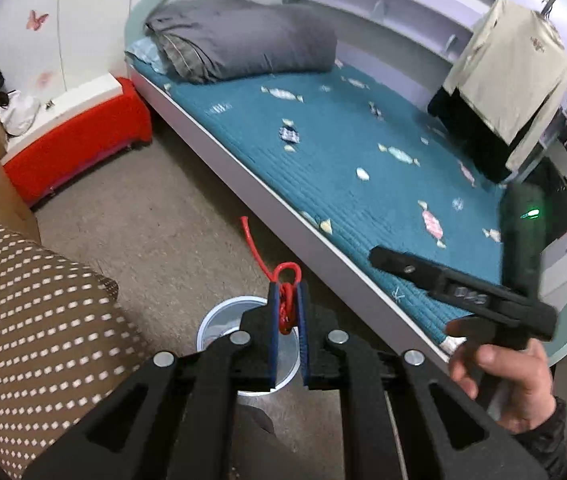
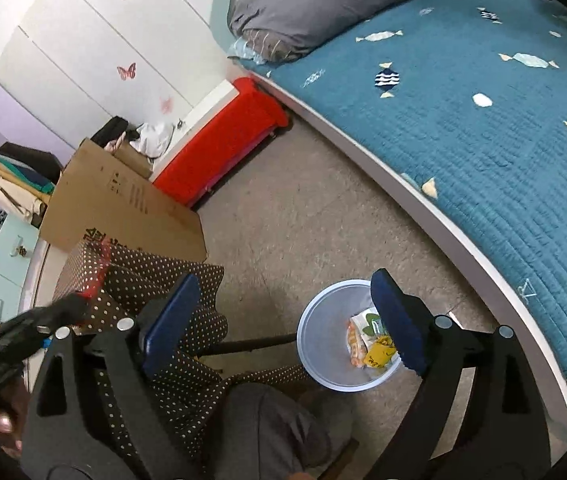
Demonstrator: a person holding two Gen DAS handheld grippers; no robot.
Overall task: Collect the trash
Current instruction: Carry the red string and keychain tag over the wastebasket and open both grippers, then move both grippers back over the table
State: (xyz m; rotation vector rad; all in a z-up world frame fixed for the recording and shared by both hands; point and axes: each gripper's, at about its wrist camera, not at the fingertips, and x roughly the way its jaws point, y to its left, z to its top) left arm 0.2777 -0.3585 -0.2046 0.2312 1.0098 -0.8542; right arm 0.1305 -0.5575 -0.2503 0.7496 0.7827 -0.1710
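**Red cord clamped over the bin, wrappers already inside**

In the left wrist view, the left gripper (image 1: 286, 312) sits at lower centre with its blue pads pressed together on a knotted red cord (image 1: 285, 300); a loop pokes out above the fingertips and a loose tail runs up and left across the grey floor (image 1: 171, 216). Directly behind the clamped pads lies the pale round trash bin (image 1: 219, 320), so the cord hangs over or just at its rim; which of the two I cannot tell.

In the right wrist view, the right gripper (image 2: 283, 320) has its jaws spread wide with nothing between them. The same bin (image 2: 315, 344) shows in the lower middle of that frame, and a few snack wrappers (image 2: 367, 344), orange, white and yellow, lie at its bottom.

Judging from this, part of the collecting is done: wrappers are in the bin, and the cord is picked up but not yet dropped. What seems left is to release the cord into the bin. No further litter stands out on the floor or on the teal bed cover (image 2: 463, 128), though much of the room is out of view.
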